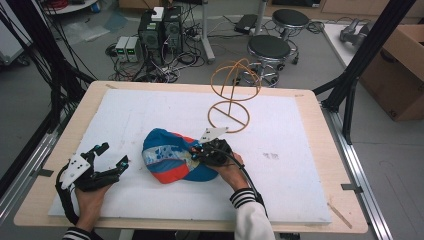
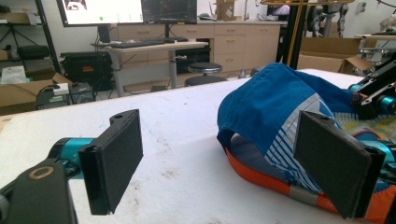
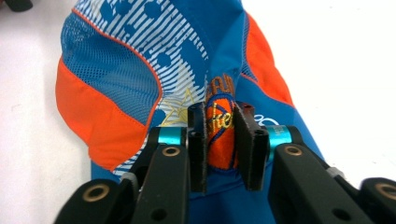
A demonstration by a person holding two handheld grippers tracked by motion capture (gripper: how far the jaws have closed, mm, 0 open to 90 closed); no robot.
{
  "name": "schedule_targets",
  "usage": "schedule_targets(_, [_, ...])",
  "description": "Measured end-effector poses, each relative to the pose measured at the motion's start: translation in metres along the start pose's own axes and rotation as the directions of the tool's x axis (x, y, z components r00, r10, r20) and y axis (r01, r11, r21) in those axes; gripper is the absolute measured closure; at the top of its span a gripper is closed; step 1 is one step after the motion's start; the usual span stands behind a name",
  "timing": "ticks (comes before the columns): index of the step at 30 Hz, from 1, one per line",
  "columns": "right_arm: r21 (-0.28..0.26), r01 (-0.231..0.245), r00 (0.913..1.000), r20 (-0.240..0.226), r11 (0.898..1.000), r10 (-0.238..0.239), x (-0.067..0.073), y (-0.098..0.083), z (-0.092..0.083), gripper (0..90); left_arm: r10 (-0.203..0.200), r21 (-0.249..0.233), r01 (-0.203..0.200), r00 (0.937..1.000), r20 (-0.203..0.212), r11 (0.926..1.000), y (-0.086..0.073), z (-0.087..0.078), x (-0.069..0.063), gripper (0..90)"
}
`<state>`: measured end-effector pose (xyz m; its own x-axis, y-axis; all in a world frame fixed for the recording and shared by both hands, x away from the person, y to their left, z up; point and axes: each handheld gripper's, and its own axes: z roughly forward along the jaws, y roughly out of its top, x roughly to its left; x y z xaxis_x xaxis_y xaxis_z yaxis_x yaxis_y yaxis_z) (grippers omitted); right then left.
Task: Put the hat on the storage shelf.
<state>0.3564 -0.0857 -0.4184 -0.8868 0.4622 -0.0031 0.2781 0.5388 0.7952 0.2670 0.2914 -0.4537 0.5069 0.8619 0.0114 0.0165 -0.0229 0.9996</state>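
Blue-and-orange cap (image 1: 170, 161) lies mid-desk (image 1: 300, 165) on the white sheet, a fold of its fabric pinched between the right gripper's (image 3: 220, 140) clenched jaws, while the left gripper (image 1: 111, 156), jaws released, rests just beside it.

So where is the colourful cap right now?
In the high view the cap lies mid-table on the white board, pinched by the right gripper, just before the wire stand.
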Motion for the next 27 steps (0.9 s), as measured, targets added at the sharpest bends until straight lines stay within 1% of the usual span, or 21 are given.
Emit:
schedule_targets(3, [-0.019,-0.016,0.9999,-0.004,1.0,0.016,-0.002,0.0,-0.003,78.7,0.0,0.0,0.0,1.0,-0.001,1.0,0.0,0.0,0.0,16.3])
schedule_targets(5, [-0.021,-0.015,0.9999,-0.008,1.0,0.015,-0.001,0.0,-0.003,79.1,-0.001,0.0,0.001,1.0,-0.001,1.0,0.0,0.0,0.0,16.3])
schedule_targets(7, [-0.028,-0.002,0.9999,-0.016,1.0,0.001,0.0,0.001,-0.002,79.5,-0.001,0.0,0.001,1.0,-0.001,1.0,0.0,0.0,0.0,16.3])
schedule_targets(11, [-0.041,-0.001,0.9997,-0.025,0.999,0.0,0.002,0.002,-0.002,79.9,0.0,0.0,0.0,1.0,0.0,1.0,0.0,0.0,0.0,16.3])
schedule_targets(12, [-0.054,-0.008,0.9995,-0.03,0.999,0.006,0.002,0.002,-0.002,80.0,0.0,-0.001,0.0,1.0,-0.001,1.0,0.0,0.0,0.0,16.3])
schedule_targets(14, [-0.097,-0.021,0.9988,-0.047,0.995,0.016,0.002,0.003,-0.003,80.0,0.001,-0.001,-0.001,1.0,-0.001,1.0,0.0,0.0,0.0,16.3])
schedule_targets(15, [-0.097,-0.021,0.9988,-0.047,0.995,0.016,0.002,0.003,-0.003,80.0,0.001,0.0,-0.001,1.0,0.0,1.0,0.0,0.0,0.0,16.3])
schedule_targets(16, [-0.121,-0.028,0.9987,-0.046,0.992,0.023,0.003,0.004,-0.006,80.1,0.0,-0.001,0.0,1.0,0.0,1.0,0.0,0.0,0.0,16.3])
schedule_targets(17, [-0.121,-0.028,0.9987,-0.046,0.992,0.023,0.003,0.004,-0.006,80.1,0.0,0.0,0.0,1.0,0.0,1.0,0.0,0.0,0.0,16.3])
schedule_targets(20, [-0.164,-0.041,0.998,-0.055,0.986,0.032,0.002,0.006,-0.01,80.2,0.0,-0.001,0.0,1.0,0.0,1.0,0.0,0.0,0.0,16.3])
schedule_targets(21, [-0.177,-0.046,0.998,-0.052,0.983,0.037,0.002,0.006,-0.011,80.2,-0.001,-0.001,0.001,1.0,0.0,1.0,0.0,0.0,0.0,16.3])
schedule_targets(22, [-0.194,-0.057,0.9974,-0.055,0.979,0.047,0.001,0.007,-0.013,80.2,-0.001,-0.001,0.001,1.0,0.0,1.0,0.0,0.0,0.0,16.3])
schedule_targets(25, [-0.255,-0.071,0.9968,-0.054,0.964,0.059,0.0,0.008,-0.02,80.2,0.0,-0.001,0.0,1.0,0.0,1.0,0.0,0.0,0.0,16.3])
schedule_targets(26, [-0.299,-0.082,0.9961,-0.055,0.951,0.069,-0.001,0.009,-0.024,80.2,0.0,-0.001,0.0,1.0,0.0,1.0,0.0,0.0,0.0,16.3])
schedule_targets(27, [-0.299,-0.082,0.9961,-0.055,0.951,0.069,-0.001,0.009,-0.024,80.2,0.0,-0.002,0.0,1.0,0.0,1.0,0.0,0.0,0.0,16.3])
